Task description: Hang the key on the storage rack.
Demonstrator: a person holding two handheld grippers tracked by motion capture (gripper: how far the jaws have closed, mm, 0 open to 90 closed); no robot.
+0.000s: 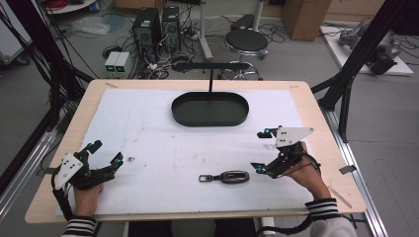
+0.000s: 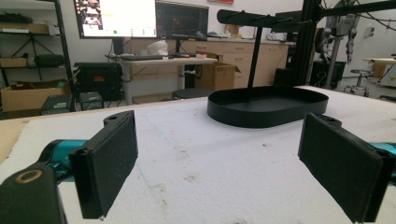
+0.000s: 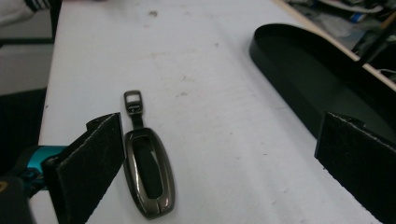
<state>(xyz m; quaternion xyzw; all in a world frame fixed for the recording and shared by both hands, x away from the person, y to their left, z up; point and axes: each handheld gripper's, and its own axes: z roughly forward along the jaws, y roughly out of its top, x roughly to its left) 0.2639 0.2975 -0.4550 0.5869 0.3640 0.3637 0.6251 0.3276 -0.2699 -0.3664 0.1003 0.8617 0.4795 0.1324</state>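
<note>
Lying flat on the white table cover (image 1: 163,148), near the front edge: a dark key fob (image 1: 230,177), strap end pointing to the person's left. Just right of it, the right gripper (image 1: 260,150), jaws spread wide, nothing held; seen from the right gripper view, near jaw close beside the fob's shell, perhaps touching, hard to tell. Far to the left, the left gripper (image 1: 104,152), jaws likewise wide apart and empty, resting low over bare cover. Beyond the fob, toward the table's far edge, a black oval tray (image 1: 210,109) with an upright post and crossbar (image 1: 211,65). Open cover between fob and tray. Behind the table: a stool (image 1: 246,41) and computer towers (image 1: 157,27).
</note>
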